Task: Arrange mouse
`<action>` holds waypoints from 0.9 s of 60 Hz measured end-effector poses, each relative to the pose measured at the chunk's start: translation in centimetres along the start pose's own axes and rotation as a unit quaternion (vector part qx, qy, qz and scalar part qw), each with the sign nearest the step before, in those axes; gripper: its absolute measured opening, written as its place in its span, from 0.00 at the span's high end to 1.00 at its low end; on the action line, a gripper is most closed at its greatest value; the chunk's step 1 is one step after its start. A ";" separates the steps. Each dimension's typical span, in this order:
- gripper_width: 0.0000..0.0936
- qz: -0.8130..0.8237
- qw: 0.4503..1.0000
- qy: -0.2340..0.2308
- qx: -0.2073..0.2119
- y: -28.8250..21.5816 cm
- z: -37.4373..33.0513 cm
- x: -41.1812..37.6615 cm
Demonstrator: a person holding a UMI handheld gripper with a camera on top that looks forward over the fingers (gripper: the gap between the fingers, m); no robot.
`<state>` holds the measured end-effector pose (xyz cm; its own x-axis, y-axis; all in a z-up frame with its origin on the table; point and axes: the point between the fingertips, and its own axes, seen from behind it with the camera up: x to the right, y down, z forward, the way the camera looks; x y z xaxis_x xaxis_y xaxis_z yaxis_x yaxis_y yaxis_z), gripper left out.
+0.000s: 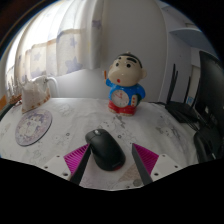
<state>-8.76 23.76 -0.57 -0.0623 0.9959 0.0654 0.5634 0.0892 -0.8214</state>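
Note:
A black computer mouse [103,148] lies on the pale patterned table top [75,120], its front end pointing away from me. It sits between the fingers of my gripper [112,149], which is open. The left finger [82,160] is close against the mouse's side, and a gap shows between the mouse and the right finger [139,162]. The pink pads flare out on either side. The mouse rests on the table on its own.
A cartoon boy figure [126,84] in a blue shirt stands beyond the mouse. A round patterned mat [33,127] lies to the left, with a white bag-like object [36,92] behind it. A black chair [186,100] stands at the table's right edge.

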 end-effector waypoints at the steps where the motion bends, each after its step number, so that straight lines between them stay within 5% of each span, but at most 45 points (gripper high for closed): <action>1: 0.08 0.001 1.000 0.001 0.000 -0.1 0.2 0.1; 32: 0.11 0.000 1.000 0.018 -0.002 -2.7 4.7 1.7; 36: 0.18 -0.007 1.000 0.015 -0.002 -2.7 4.8 1.4; 41: 0.45 -0.020 1.000 0.002 -0.005 -2.6 4.8 0.3; 54: 0.54 -0.011 1.000 0.020 -0.017 -4.4 3.6 0.1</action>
<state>-14.18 23.38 0.97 -0.0421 0.9935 0.1058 0.5903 0.1102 -0.7996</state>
